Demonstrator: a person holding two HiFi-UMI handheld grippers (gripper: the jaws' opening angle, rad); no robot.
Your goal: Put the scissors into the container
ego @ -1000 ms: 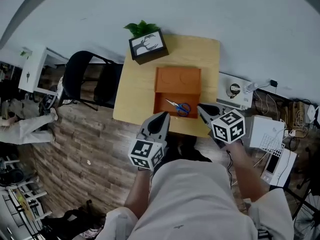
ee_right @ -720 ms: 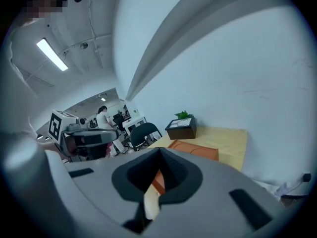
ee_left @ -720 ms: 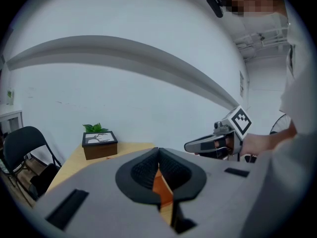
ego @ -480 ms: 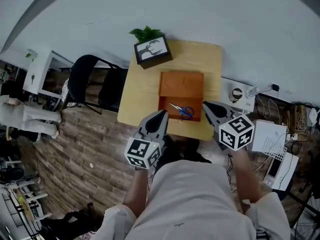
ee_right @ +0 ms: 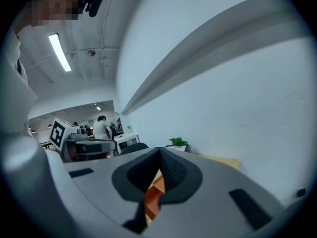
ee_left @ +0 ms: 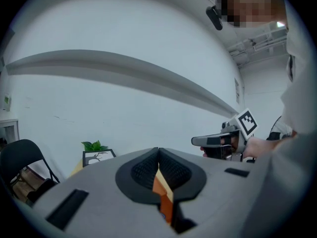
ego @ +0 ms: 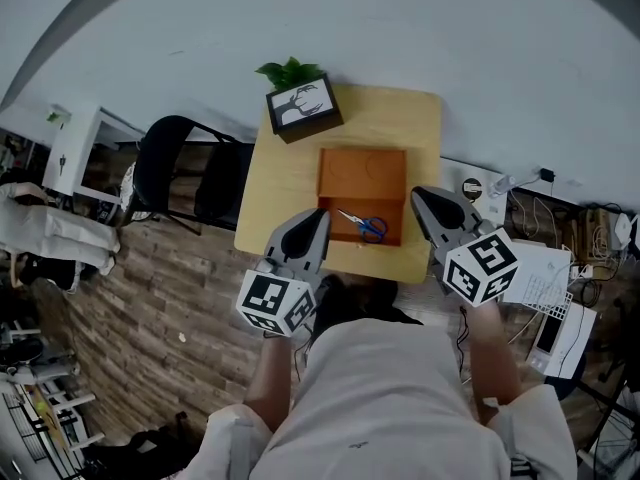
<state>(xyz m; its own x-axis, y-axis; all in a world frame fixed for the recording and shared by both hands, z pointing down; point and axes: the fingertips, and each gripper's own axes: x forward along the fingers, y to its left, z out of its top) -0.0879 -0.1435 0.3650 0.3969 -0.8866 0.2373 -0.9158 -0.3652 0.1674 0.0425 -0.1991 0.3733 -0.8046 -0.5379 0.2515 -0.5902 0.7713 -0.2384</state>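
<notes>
As the head view shows, the scissors (ego: 366,226) already lie inside the orange container (ego: 363,163), in its near half, blue handles toward the table's right edge and blades pointing left. The container sits on the table (ego: 290,183) close to the near edge, right of centre. Its far half is a flat orange panel, which I take to be an opened lid. A framed plant box (ego: 302,103) stands at the far left corner, and a black chair (ego: 180,168) stands off the table's left edge.

The left gripper (ego: 318,220) hangs at the near edge, just beside the container's near left corner and apart from it. Its own view shows the pads pressed together with nothing between them, only a sliver of orange beyond the jaws. The right gripper (ego: 422,198) hangs at the container's right side, near the table's right edge. Its pads likewise meet on nothing.

I judge the placement itself complete, since the scissors rest wholly within the container walls and neither tong touches them. What may remain, if the flat panel is indeed a lid, is closing it. The task sentence does not ask for that.
</notes>
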